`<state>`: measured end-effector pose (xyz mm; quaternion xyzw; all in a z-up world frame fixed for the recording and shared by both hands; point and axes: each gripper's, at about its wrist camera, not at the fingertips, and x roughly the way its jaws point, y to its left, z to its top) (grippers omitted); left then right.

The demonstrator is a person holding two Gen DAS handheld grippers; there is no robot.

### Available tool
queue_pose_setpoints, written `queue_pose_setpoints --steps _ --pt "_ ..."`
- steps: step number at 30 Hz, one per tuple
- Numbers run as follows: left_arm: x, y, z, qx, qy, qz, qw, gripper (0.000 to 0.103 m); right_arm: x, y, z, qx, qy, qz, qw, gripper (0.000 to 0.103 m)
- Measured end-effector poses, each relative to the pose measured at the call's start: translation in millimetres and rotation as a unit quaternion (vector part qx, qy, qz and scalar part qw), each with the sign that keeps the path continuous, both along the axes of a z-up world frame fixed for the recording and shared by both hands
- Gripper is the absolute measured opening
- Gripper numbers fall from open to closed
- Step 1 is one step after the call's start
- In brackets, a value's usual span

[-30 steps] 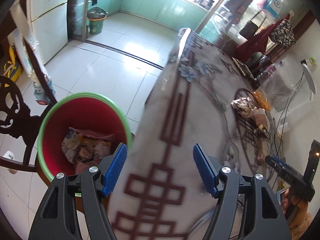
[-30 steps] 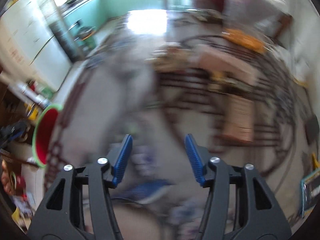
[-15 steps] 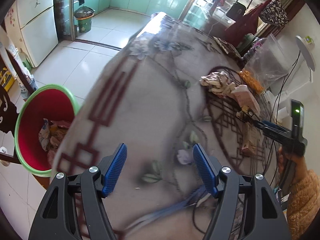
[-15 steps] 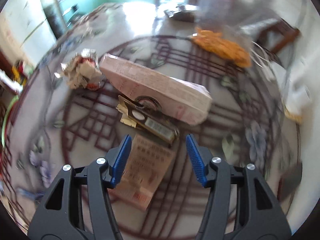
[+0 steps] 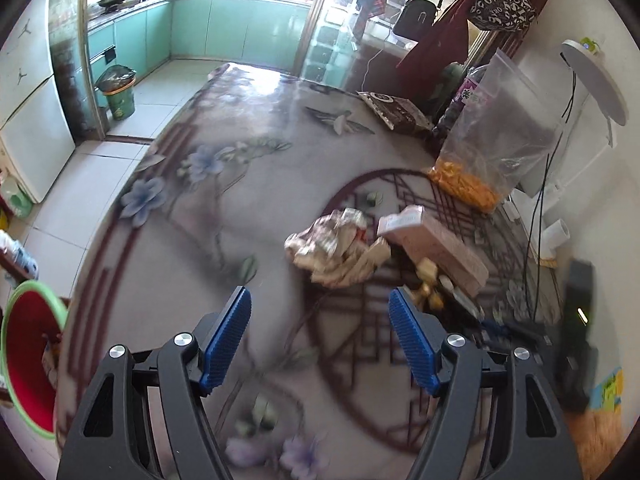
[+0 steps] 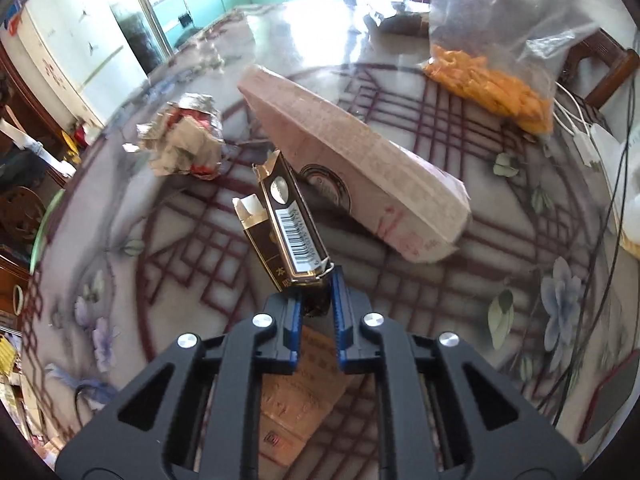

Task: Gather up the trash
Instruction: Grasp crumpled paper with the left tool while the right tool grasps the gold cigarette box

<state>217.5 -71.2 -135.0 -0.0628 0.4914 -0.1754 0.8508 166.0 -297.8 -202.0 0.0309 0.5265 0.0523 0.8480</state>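
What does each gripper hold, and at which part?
The closing right gripper pinches the dark cigarette pack by its bottom end. The left gripper, opening, holds nothing.

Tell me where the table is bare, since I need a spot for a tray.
Bare: the broad stretch of table between the near edge and the crumpled wrapper, back to the far end. Crowded: around the wrapper, pink carton and bag of orange snacks; cables run along that side.

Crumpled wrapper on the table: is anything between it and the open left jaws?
Nothing visible. The left gripper is open, and only bare patterned tabletop lies between it and the crumpled wrapper. The pink box lies just beyond the wrapper.
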Motion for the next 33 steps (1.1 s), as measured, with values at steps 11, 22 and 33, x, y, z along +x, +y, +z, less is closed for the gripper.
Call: queue_pose_setpoints --steps 11,22,33 --pt "56.6 -61.6 -52.7 -0.037 0.035 -0.024 0.9984 0.068 -52.9 -3.3 10.9 0.053 0.002 -0.027 0.998 0.013" --pt "45.1 -46.0 -42.7 -0.031 0.028 -0.058 0.9974 0.025 -46.9 3.6 23.4 0.07 -0.008 -0.037 0.997 0.013" --pt "-14.6 -0.1 -1.8 -0.023 0.0 -0.054 0.9983 0.025 -51.2 31.7 51.6 0.076 -0.038 -0.021 0.996 0.013"
